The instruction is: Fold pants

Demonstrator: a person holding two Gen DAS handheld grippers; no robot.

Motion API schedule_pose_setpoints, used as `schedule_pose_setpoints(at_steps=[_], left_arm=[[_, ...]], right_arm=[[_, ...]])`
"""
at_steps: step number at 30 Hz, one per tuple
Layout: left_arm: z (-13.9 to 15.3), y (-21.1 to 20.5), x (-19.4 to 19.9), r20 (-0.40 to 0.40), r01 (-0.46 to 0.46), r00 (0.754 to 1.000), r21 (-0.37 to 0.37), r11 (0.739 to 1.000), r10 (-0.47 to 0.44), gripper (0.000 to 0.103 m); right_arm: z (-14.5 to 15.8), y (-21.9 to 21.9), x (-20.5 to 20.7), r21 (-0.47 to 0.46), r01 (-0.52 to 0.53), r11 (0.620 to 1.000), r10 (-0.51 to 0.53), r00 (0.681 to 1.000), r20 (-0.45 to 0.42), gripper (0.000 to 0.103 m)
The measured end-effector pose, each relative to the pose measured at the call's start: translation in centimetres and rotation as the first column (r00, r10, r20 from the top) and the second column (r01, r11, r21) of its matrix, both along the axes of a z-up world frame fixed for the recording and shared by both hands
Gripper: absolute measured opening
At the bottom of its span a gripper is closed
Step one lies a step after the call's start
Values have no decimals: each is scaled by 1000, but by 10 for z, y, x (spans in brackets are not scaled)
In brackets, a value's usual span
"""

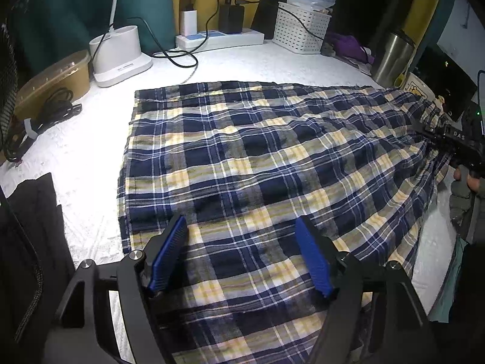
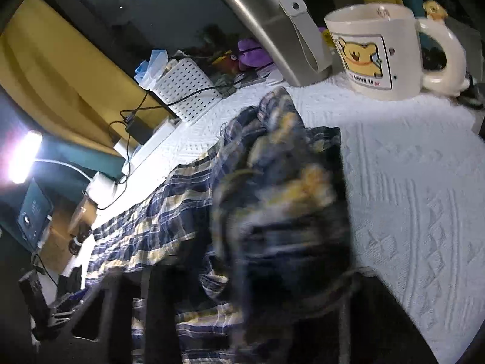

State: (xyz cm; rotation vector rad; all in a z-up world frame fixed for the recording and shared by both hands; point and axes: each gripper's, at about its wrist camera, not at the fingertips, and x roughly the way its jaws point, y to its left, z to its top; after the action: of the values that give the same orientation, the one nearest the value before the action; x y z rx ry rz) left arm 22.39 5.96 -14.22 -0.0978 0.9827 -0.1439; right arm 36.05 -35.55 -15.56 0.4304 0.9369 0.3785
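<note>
The navy, white and yellow plaid pants point(image 1: 248, 163) lie spread flat on the white textured cloth. My left gripper point(image 1: 242, 227) is open just above the near part of the pants, its blue pads point(image 1: 169, 254) apart and empty. My right gripper point(image 1: 436, 135) is at the right end of the pants and is shut on a bunched handful of the plaid fabric point(image 2: 291, 188), lifted off the cloth. In the right wrist view the fabric covers the fingers and is blurred.
A white mug with a bear picture point(image 2: 372, 48) and a steel tumbler point(image 2: 272, 27) stand close by the right gripper. At the back are a white basket point(image 1: 300, 27), a power strip with chargers point(image 1: 218, 38) and a white lamp base point(image 1: 118, 54). A brown lidded container point(image 1: 51, 82) is at left.
</note>
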Motion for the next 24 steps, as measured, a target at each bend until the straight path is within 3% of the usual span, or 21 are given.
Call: schedule_pose_setpoints(at_steps=[5, 24], left_arm=[[3, 5, -5, 7, -7, 1000, -3, 1000, 8, 74], [22, -2, -2, 89, 80, 993, -38, 996, -76, 74]], right_arm=[[6, -3, -6, 22, 1, 1000, -1, 1000, 22, 19], [67, 39, -38, -129, -43, 991, 63, 986, 156, 18]])
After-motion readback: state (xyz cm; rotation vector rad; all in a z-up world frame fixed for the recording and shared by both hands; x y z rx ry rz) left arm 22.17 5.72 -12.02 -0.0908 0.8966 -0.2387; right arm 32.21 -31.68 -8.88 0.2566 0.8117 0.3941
